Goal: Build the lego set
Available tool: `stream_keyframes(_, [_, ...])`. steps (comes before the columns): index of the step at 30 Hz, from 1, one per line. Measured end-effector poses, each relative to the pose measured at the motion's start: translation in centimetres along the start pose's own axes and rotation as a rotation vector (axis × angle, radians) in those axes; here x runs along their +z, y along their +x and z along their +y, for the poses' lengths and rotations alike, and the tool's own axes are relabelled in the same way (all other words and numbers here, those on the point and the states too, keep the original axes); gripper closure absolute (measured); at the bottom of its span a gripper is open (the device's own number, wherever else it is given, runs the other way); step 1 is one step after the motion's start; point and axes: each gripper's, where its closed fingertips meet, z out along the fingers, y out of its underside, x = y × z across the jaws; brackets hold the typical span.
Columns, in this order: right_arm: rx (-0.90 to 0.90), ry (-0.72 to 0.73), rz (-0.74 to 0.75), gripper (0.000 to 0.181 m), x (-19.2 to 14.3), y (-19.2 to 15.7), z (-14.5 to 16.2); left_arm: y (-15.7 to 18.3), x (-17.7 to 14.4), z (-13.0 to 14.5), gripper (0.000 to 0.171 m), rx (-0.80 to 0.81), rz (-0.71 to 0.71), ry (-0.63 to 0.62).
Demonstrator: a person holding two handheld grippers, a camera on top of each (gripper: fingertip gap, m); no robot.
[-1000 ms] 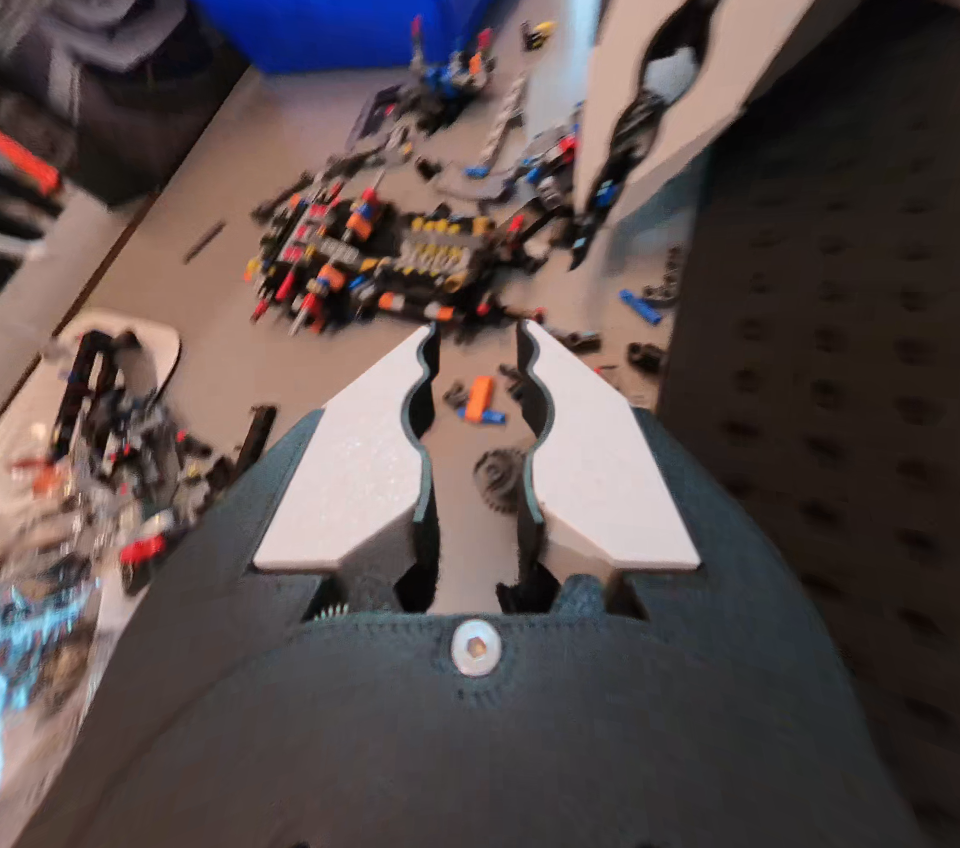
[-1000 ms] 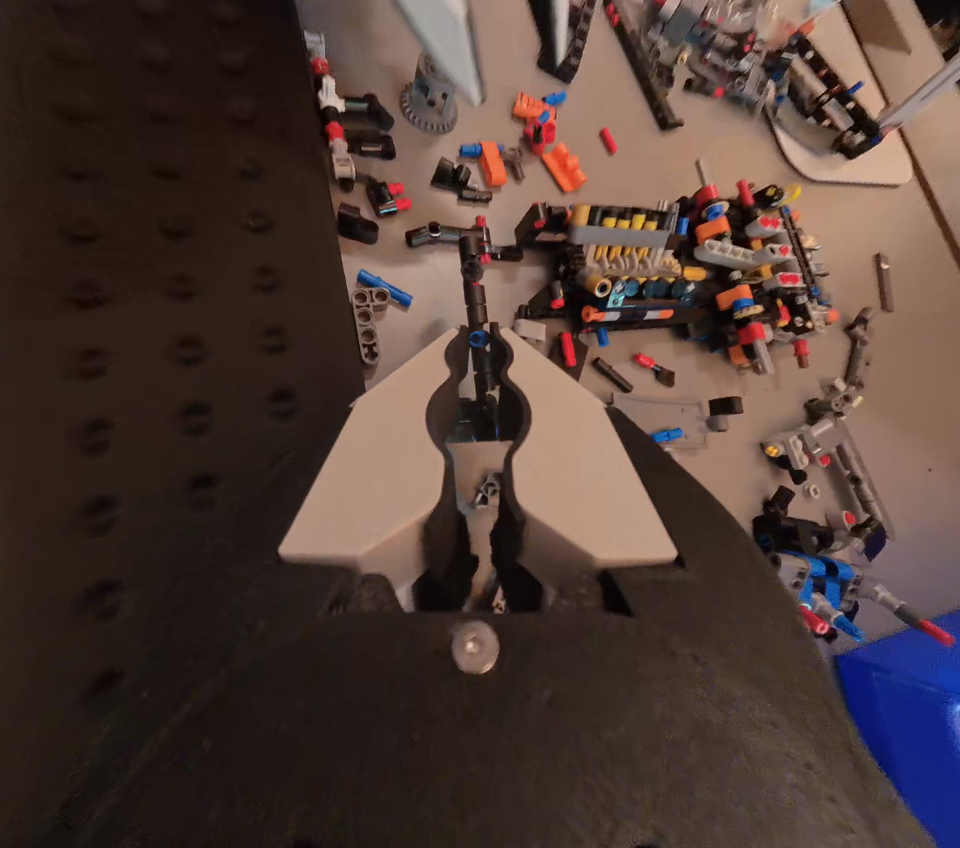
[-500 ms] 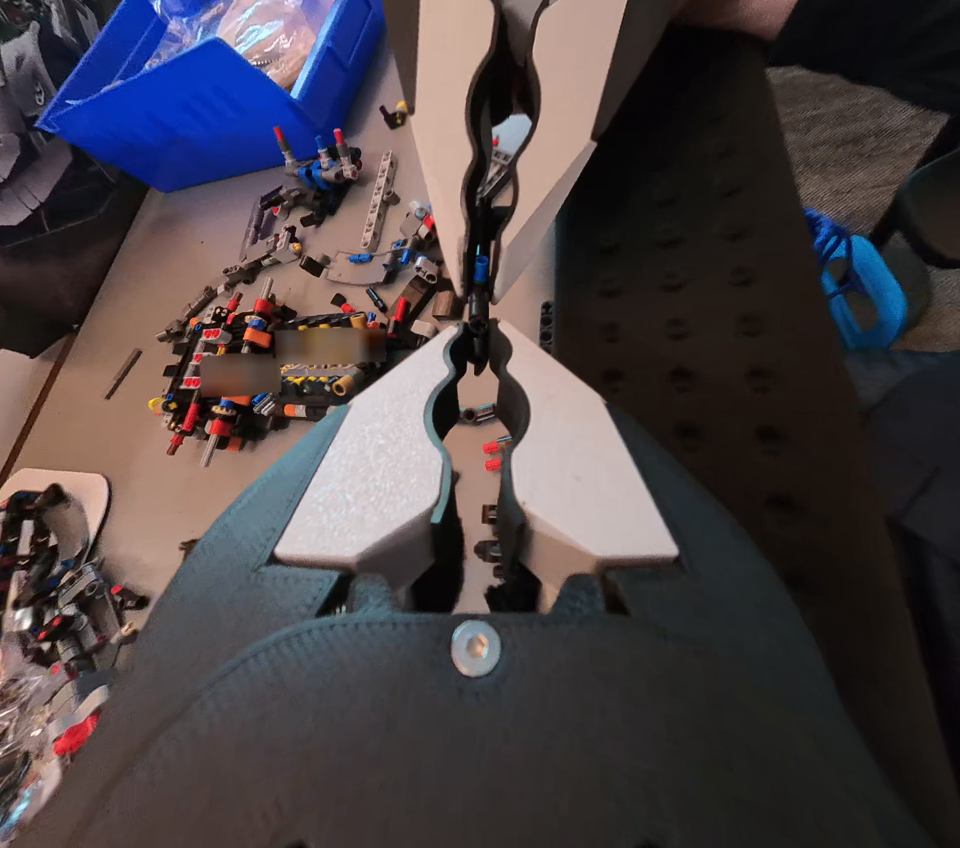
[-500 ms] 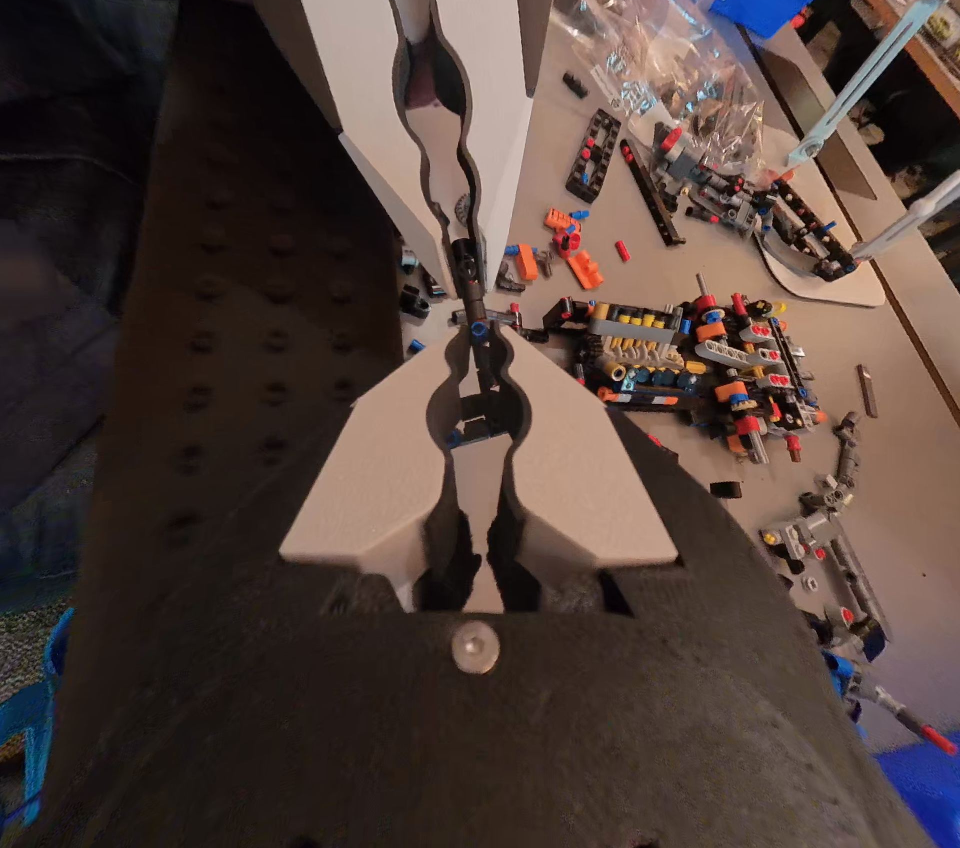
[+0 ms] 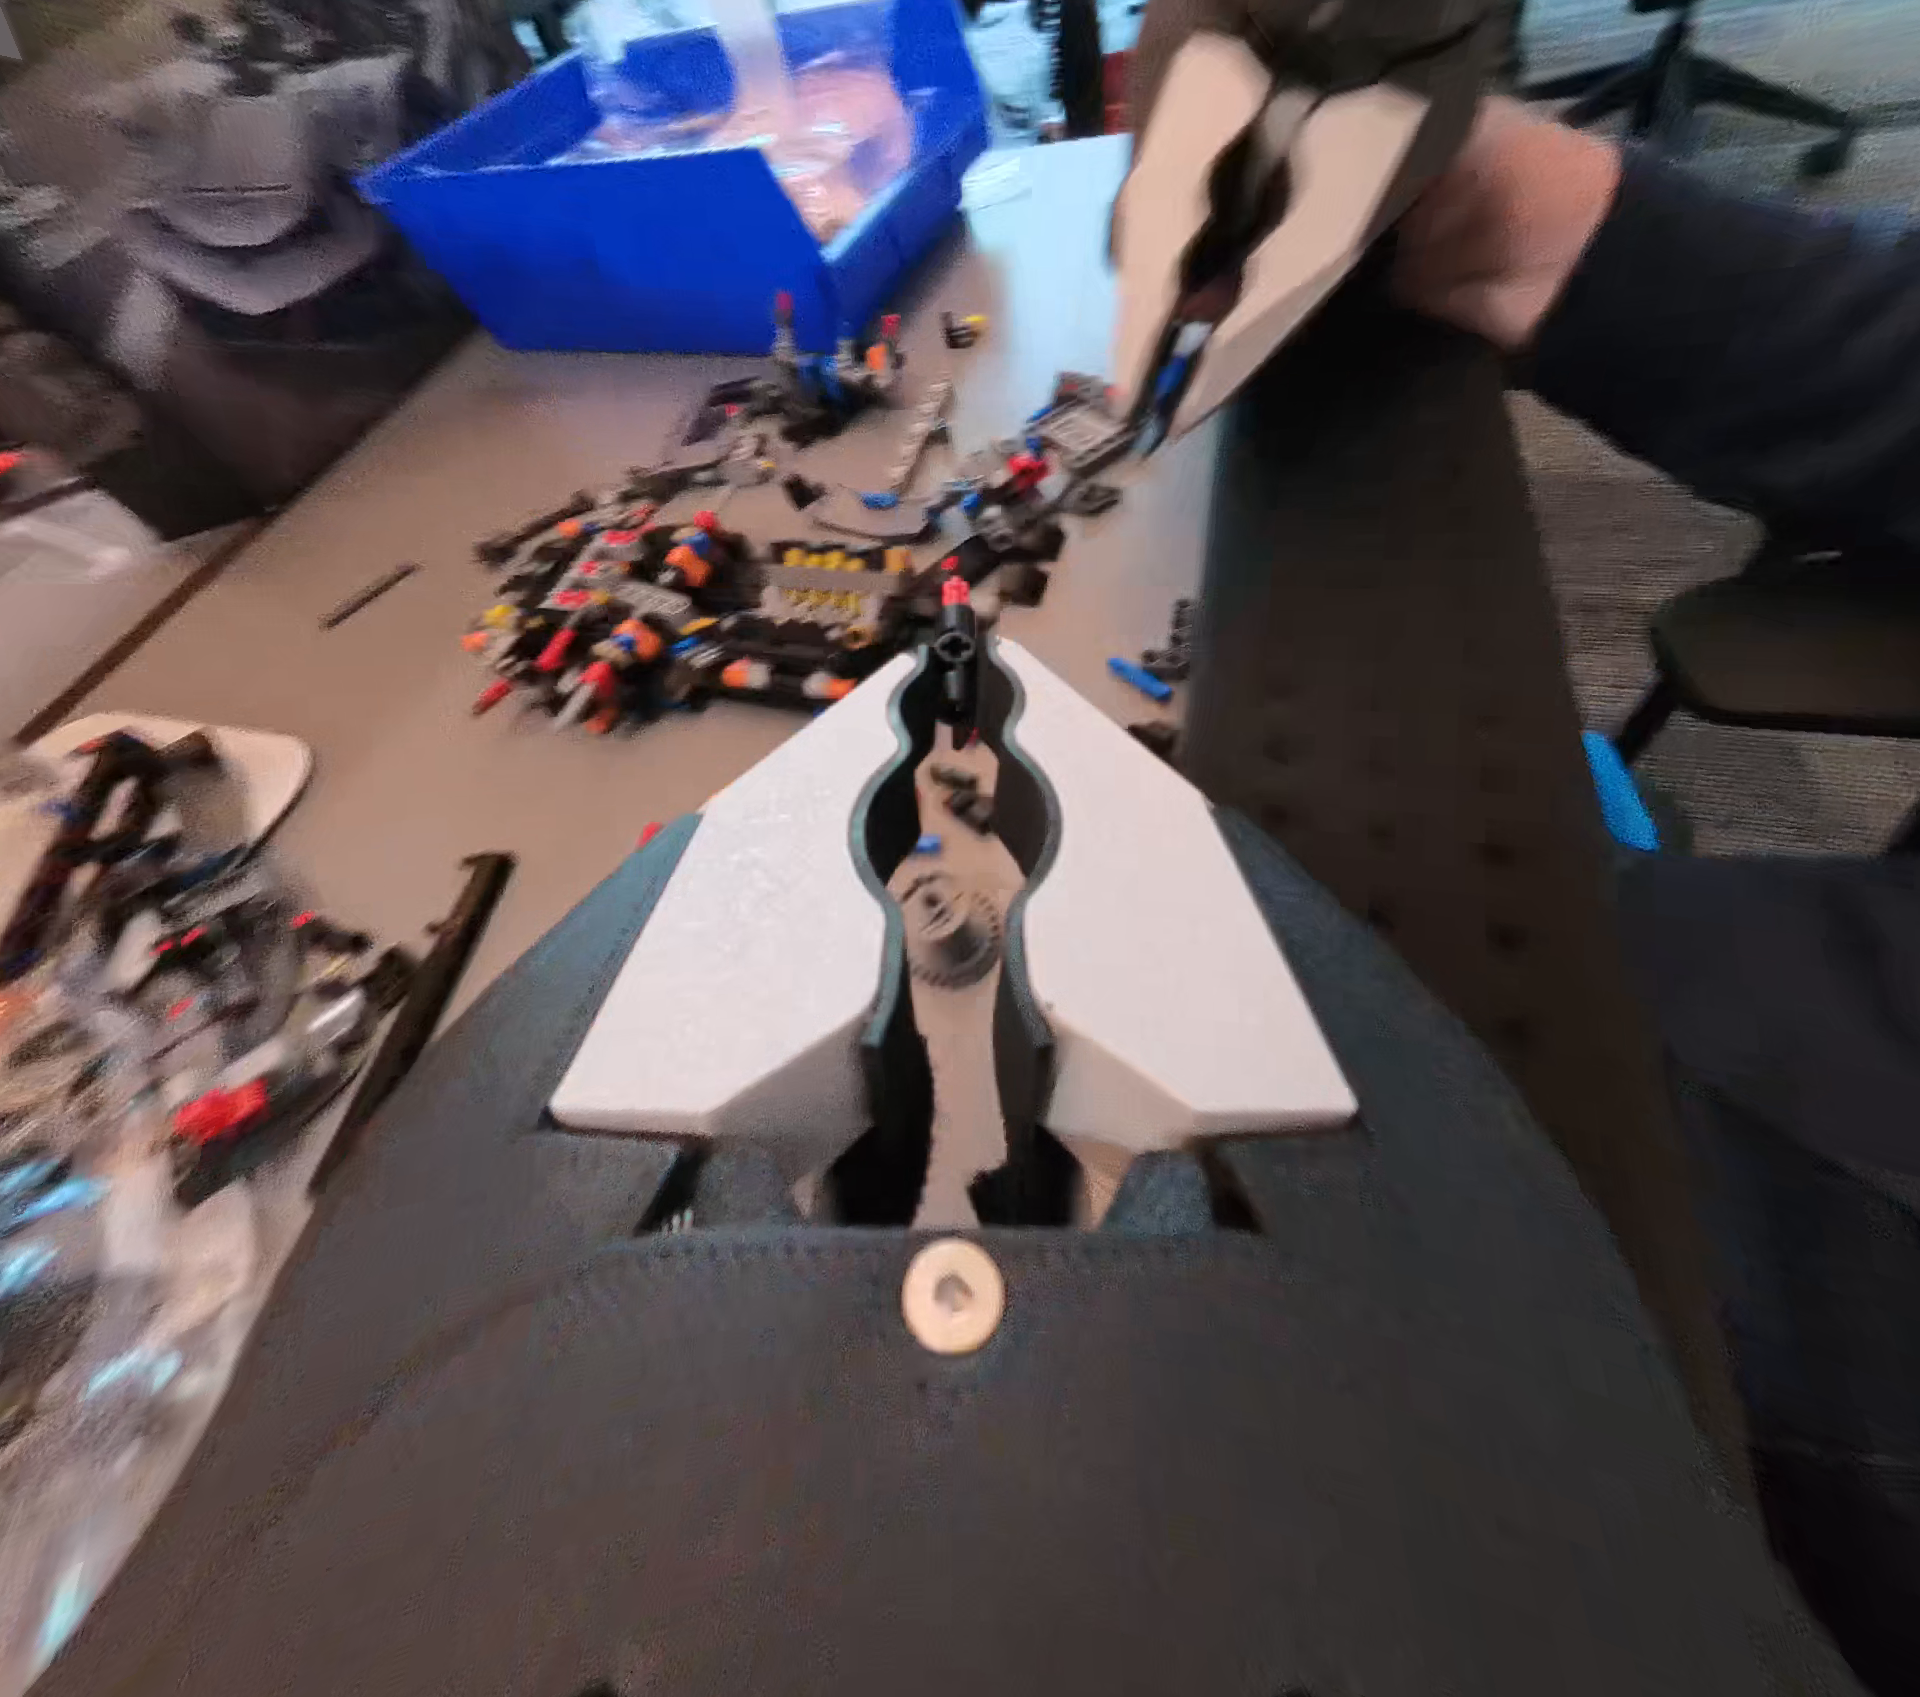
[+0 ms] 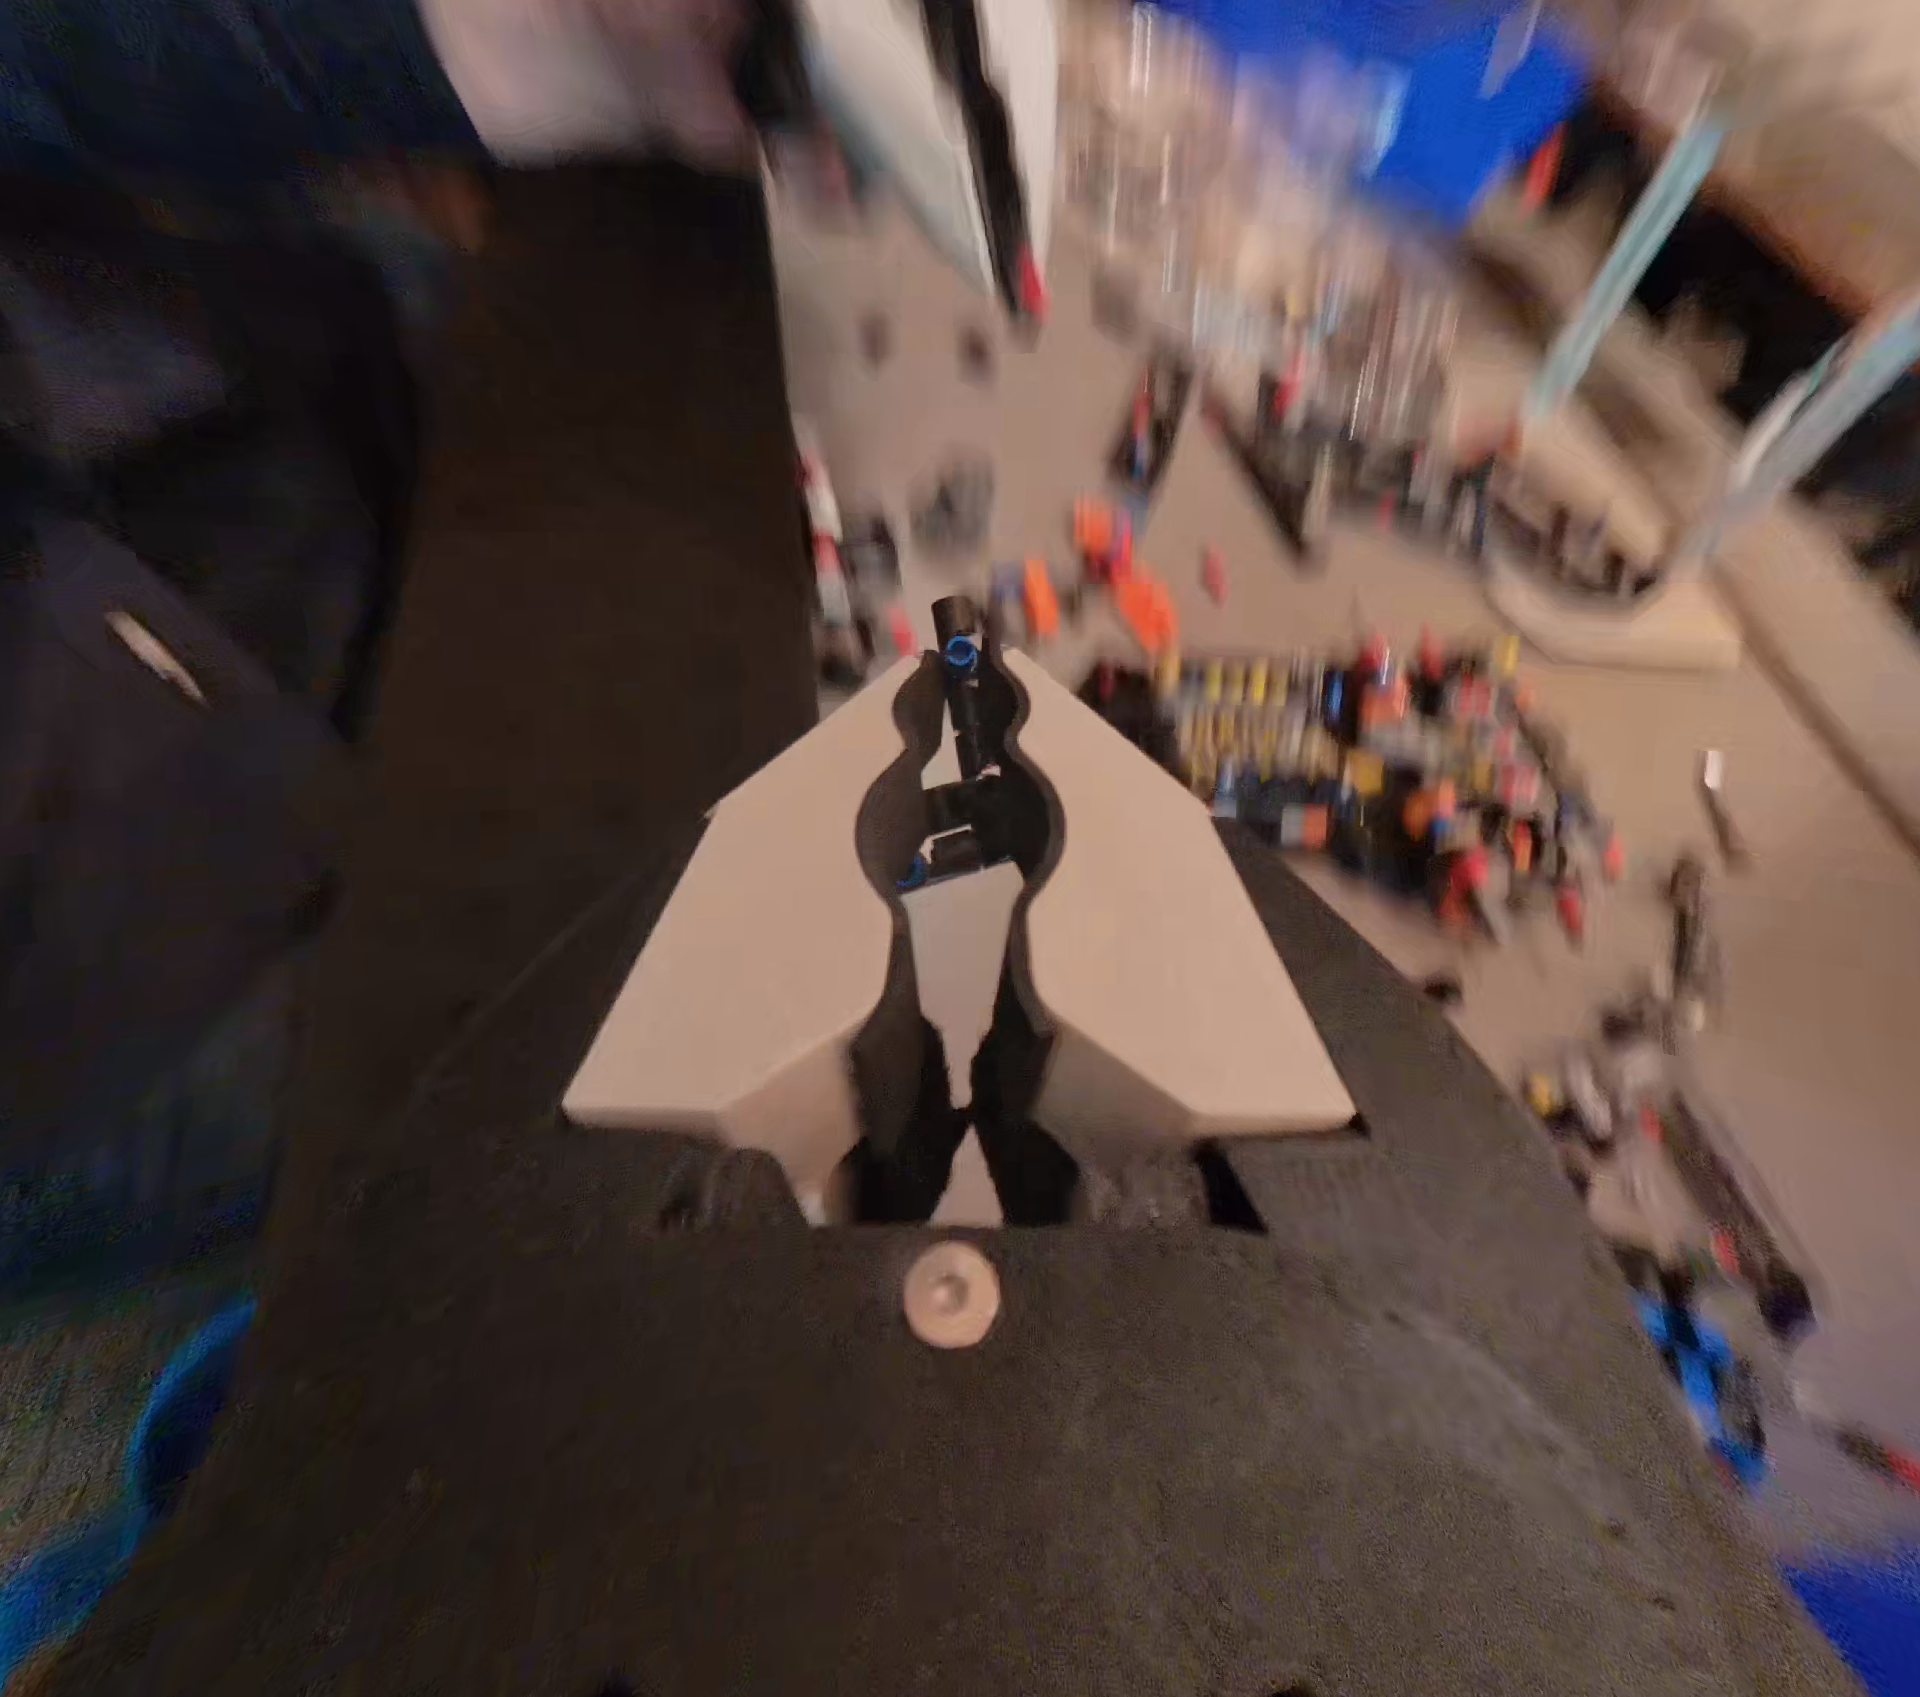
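While raised, each gripper [image 5: 958,671] [image 6: 961,681] (both closed) pinches pieces — apart.

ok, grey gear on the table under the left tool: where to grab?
Pinch the grey gear across its toothed rim, coming straight down: it seems to lie flat on the table, so opposite rim sides are free. The left tool is shut on a black connector; free it first.

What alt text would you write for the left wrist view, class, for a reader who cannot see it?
The left gripper pinches a small black piece with a red pin above a grey table strewn with lego parts. Beyond lie a half-built model and a blue bin; the right gripper hangs upper right.
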Motion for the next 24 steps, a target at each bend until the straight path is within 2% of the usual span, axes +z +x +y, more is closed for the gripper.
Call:
stream_keyframes(1, [-0.001,-0.028,0.005,0.177,0.6,0.2,0.3,-0.5,-0.1,0.6,0.167,0.007,-0.032,-0.028])
stream_keyframes(3, [-0.021,-0.208,0.036,0.177,1.7,0.6,3.7,-0.3,1.2,2.4,0.167,0.002,-0.025,-0.107])
stream_keyframes(5, [0.012,-0.171,0.039,0.177,1.1,0.9,3.5,-1.9,1.7,4.2,0.166,0.023,-0.102,-0.211])
stream_keyframes(7, [0.045,-0.093,0.034,0.176,0.2,1.2,2.4,-2.5,1.7,3.9,0.166,0.018,-0.115,-0.2])
stream_keyframes(11, [0.032,-0.13,0.021,0.177,1.0,0.8,2.9,-3.1,2.3,6.4,0.165,0.003,-0.147,-0.315])
stream_keyframes(13, [0.022,-0.144,0.015,0.177,1.4,0.5,2.9,-4.0,2.4,7.1,0.157,0.011,-0.205,-0.368])
stream_keyframes(14, [0.017,-0.138,0.017,0.176,1.4,0.5,2.8,-4.3,2.6,7.2,0.146,0.005,-0.224,-0.377])
stream_keyframes(15, [0.014,-0.129,0.018,0.177,1.4,0.5,2.6,-4.7,2.7,7.2,0.135,0.001,-0.25,-0.381])
stream_keyframes(17, [0.006,-0.125,0.03,0.177,1.4,0.7,2.4,-4.8,2.8,6.7,0.125,0.02,-0.277,-0.378])
stream_keyframes(20, [-0.015,-0.126,0.038,0.177,1.6,0.7,2.3,-3.0,3.8,4.2,0.13,0.099,-0.244,-0.293])
stream_keyframes(22, [-0.024,-0.131,0.035,0.176,1.8,0.5,2.3,-0.7,4.8,2.4,0.139,0.176,-0.186,-0.225])
stream_keyframes(24, [-0.028,-0.136,0.03,0.176,2.0,0.4,2.3,1.8,6.2,1.3,0.141,0.217,-0.108,-0.188])
